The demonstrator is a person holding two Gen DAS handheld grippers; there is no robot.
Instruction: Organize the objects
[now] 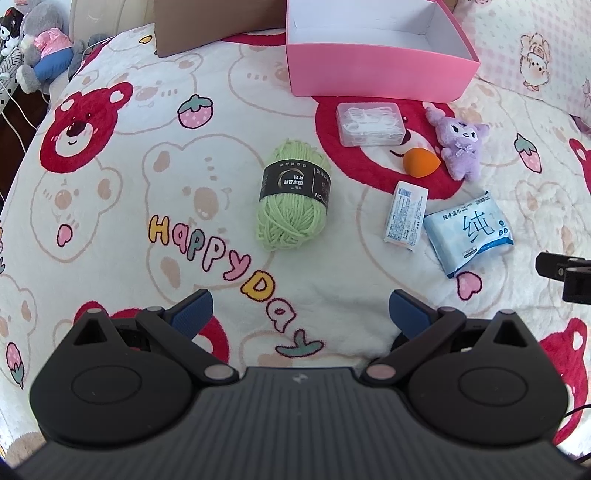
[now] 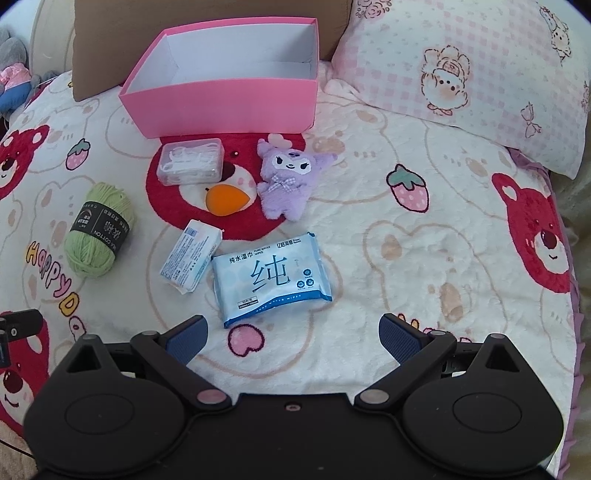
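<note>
An empty pink box stands at the back of the bed. In front of it lie a clear floss-pick case, an orange makeup sponge, a purple plush toy, a small white packet, a blue wet-wipes pack and a green yarn ball. My left gripper is open, short of the yarn. My right gripper is open, just short of the wipes pack.
All of this rests on a white blanket printed with red bears and strawberries. A checked pillow lies at the back right, a brown cushion behind the box, plush toys far left.
</note>
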